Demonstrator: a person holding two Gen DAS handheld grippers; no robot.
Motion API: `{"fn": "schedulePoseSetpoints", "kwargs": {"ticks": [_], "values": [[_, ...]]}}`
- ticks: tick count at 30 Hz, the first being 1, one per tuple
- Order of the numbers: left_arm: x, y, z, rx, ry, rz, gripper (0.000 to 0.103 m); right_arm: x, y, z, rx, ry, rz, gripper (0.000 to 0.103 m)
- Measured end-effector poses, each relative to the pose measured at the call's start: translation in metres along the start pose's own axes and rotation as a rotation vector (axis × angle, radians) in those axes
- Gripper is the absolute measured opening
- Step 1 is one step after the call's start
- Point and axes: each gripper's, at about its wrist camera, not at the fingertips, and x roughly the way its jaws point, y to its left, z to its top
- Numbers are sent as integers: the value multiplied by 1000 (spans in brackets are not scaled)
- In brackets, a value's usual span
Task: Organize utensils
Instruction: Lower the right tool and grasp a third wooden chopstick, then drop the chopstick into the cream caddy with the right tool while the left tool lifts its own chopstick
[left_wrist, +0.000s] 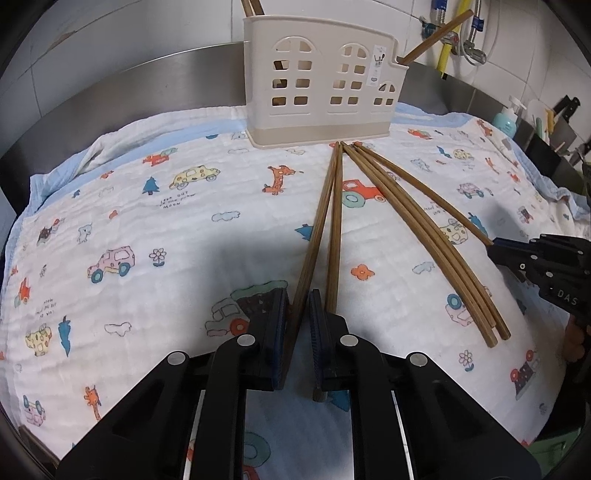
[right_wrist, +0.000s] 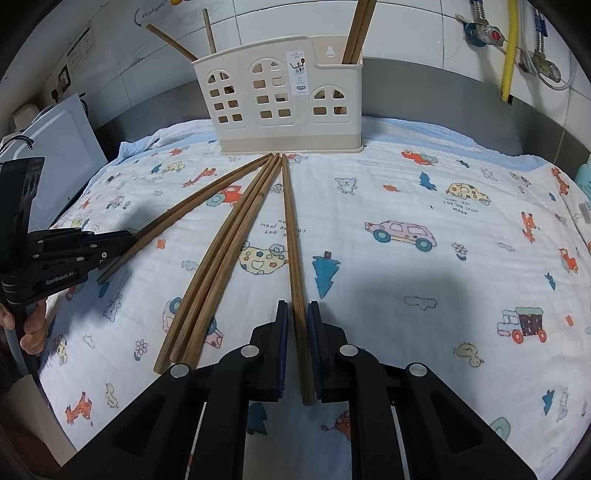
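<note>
Several brown wooden chopsticks lie fanned on a printed cloth, tips toward a cream utensil holder (left_wrist: 317, 85) (right_wrist: 280, 103) that has chopsticks standing in it. In the left wrist view my left gripper (left_wrist: 296, 299) straddles one chopstick (left_wrist: 314, 240), jaws narrowly apart around it; a second chopstick (left_wrist: 335, 236) lies just right of the right finger. In the right wrist view my right gripper (right_wrist: 298, 308) straddles a single chopstick (right_wrist: 291, 236), jaws narrowly apart. A bundle of three chopsticks (left_wrist: 424, 236) (right_wrist: 229, 251) lies between the two grippers.
The cloth (left_wrist: 147, 221) (right_wrist: 424, 206) covers a steel counter against a tiled wall. Pipes and valves (right_wrist: 509, 48) hang at the back. A soap bottle (left_wrist: 506, 120) and knives (left_wrist: 565, 110) stand at the right. A white appliance (right_wrist: 55, 147) stands at the left.
</note>
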Motion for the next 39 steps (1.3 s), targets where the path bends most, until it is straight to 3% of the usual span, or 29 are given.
{"fn": "schedulePoseSetpoints", "kwargs": {"ticks": [11, 27, 39], "values": [[-8, -2, 4, 7, 0, -1, 7, -11, 2, 2, -14, -19, -6, 7], [-75, -1, 26, -7, -171, -35, 6, -91, 14, 52, -49, -222, 9, 7], [-107, -5, 46, -14, -253, -87, 5, -123, 21, 87, -83, -285, 23, 7]]}}
